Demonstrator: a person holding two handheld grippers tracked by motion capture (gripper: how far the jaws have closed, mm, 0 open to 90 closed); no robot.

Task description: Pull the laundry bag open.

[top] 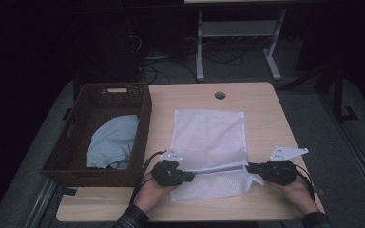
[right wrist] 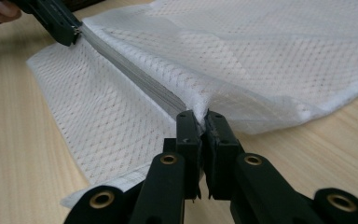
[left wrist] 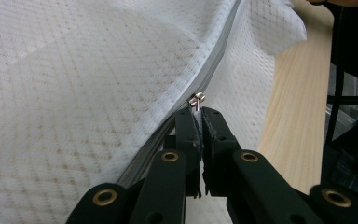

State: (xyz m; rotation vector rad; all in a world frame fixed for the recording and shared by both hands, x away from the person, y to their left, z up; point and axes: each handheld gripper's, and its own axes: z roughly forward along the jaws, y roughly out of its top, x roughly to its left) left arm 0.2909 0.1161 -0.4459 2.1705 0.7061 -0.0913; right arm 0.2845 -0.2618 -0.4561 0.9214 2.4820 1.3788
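- White mesh laundry bag lying flat on the light wooden table, right of the basket, with its near edge folded over toward the person.
- Grey zipper running along that fold, stretched between the two grippers.
- Left gripper at the bag's near-left corner, jaws pressed together on the small metal zipper pull; seen close in the left gripper view, with mesh spread to the left and bare table to the right.
- Right gripper at the bag's near-right corner, jaws clamped on the end of the zipper seam; seen close in the right gripper view, fabric pinched between the black pads.
- Left gripper also seen far off in the right gripper view, at the other end of the zipper line.
- Both hands low at the near table edge, well apart, with the bag's folded strip between them.
- Dark brown woven basket standing on the table's left side, just beside the bag.
- Pale blue cloth bunched inside the basket.
- Round cable hole in the tabletop beyond the bag's far edge.
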